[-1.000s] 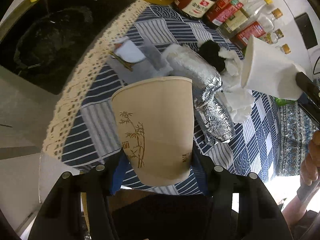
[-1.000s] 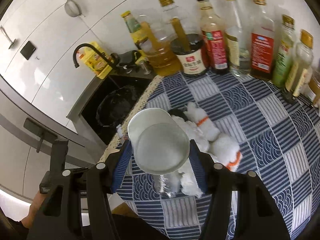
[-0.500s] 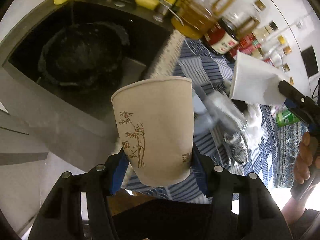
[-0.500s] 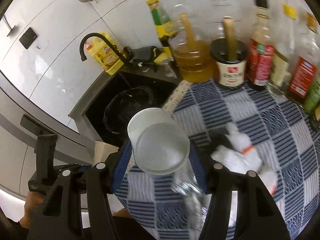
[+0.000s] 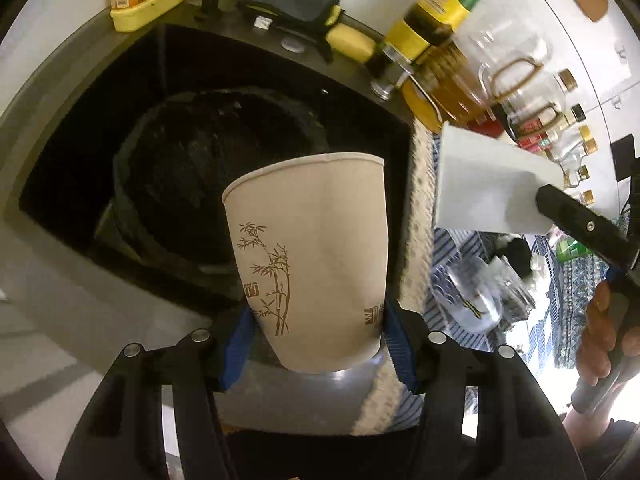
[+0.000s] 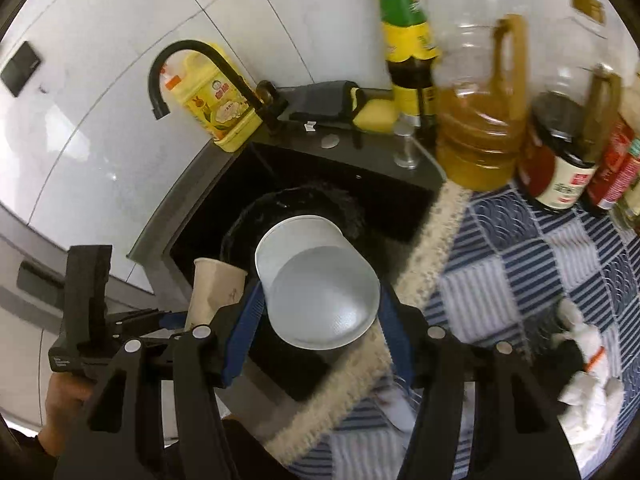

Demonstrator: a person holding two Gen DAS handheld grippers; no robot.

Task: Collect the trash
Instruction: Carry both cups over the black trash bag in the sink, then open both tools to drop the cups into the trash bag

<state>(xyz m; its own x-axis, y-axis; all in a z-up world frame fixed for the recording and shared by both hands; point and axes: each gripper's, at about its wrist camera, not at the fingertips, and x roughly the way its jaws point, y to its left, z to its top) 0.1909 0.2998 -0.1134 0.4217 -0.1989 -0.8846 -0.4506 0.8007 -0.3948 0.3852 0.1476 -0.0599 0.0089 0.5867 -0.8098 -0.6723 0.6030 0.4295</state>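
left wrist view: the left gripper (image 5: 316, 344) pinches a beige paper cup (image 5: 308, 256) printed with a brown bamboo motif, its blue pads (image 5: 236, 356) pressed against the cup's lower wall on both sides. the cup stands roughly upright between the fingers, rim uppermost, above the dark sink basin (image 5: 80, 152). inside the basin sits a round bin lined with a black trash bag (image 5: 192, 168). to the right, a plain white paper cup (image 5: 480, 188) is carried mouth toward the sink by the right gripper, whose black finger (image 5: 576, 216) overlaps the cup's base; part of the person's hand (image 5: 604, 340) shows at the right edge.

right wrist view: the right gripper (image 6: 320, 320) clamps the white paper cup (image 6: 320, 280) between its blue pads, the cup's closed bottom turned toward the camera and its mouth pointing away, over the black trash bag (image 6: 320, 204) in the sink. the bamboo cup (image 6: 214, 292) and the left gripper's body appear at lower left, just beside the white cup.

surroundings: a black curved faucet (image 6: 192, 64) and a yellow dish-soap bottle (image 6: 216, 100) stand behind the sink. oil and sauce bottles (image 6: 480, 128) line the wall. a blue-and-white patterned tablecloth (image 6: 540, 248) with a cream lace edge covers the counter beside the sink, bearing crumpled white tissues (image 6: 588, 384).
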